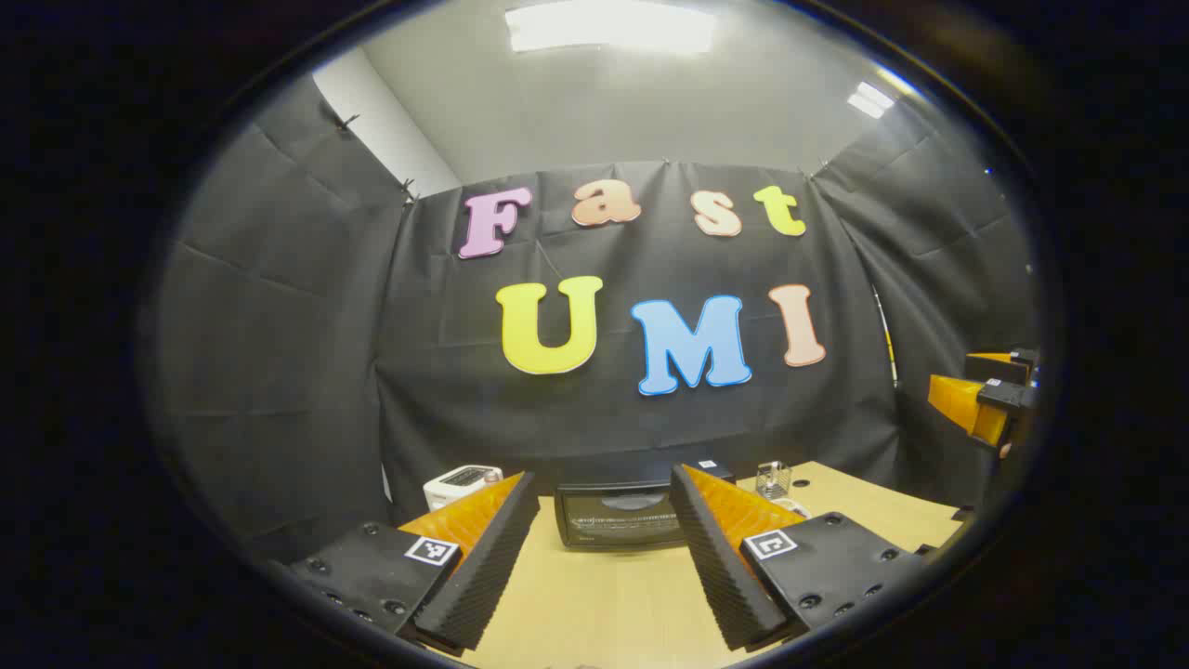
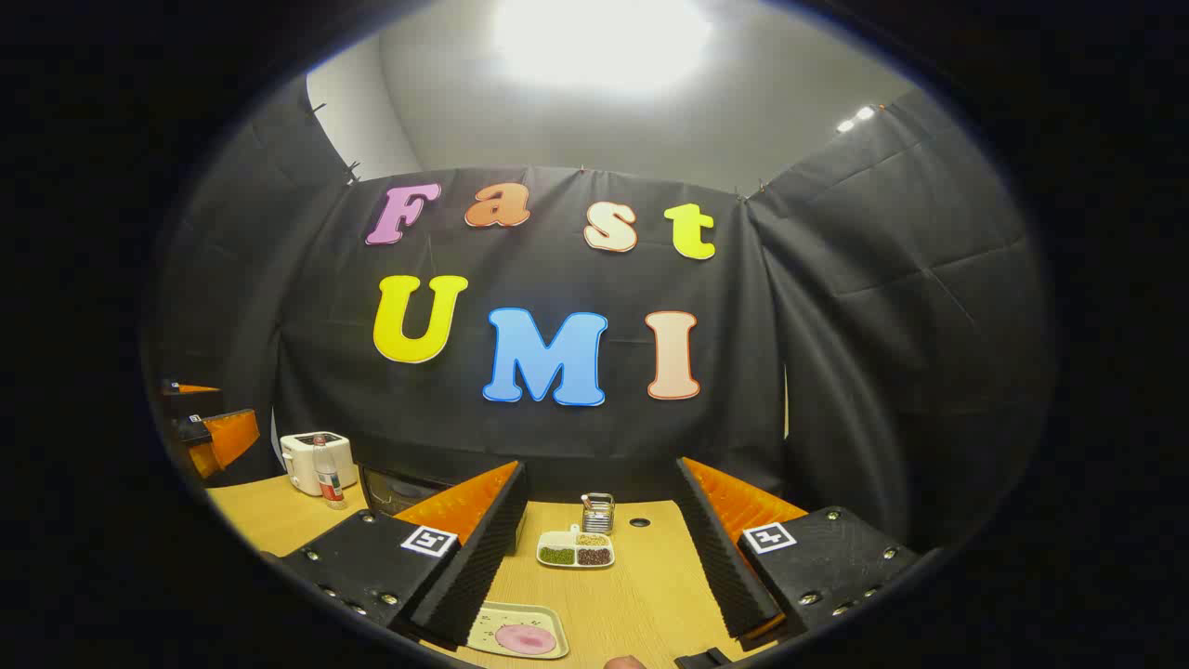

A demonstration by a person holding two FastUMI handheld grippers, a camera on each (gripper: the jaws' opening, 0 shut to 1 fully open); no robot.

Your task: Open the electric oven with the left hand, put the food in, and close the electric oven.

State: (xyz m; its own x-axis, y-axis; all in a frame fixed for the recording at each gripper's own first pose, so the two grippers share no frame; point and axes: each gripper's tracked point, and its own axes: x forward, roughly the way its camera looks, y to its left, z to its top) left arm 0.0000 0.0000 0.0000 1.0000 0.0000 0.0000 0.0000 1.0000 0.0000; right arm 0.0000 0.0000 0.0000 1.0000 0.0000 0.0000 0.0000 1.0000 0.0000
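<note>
A black electric oven stands at the back of the wooden table, its door shut, straight ahead between my left gripper's fingers. My left gripper is open above the table, well short of the oven. In the right gripper view the oven peeks out behind the left finger. A pale tray carrying a pink slice of food lies on the table just below my right gripper, which is open and holds nothing. The other gripper shows at the right edge of the left gripper view.
A white toaster sits left of the oven, with a small bottle in front of it. A divided dish of beans and a small wire holder stand mid-table. A clear glass cup is right of the oven.
</note>
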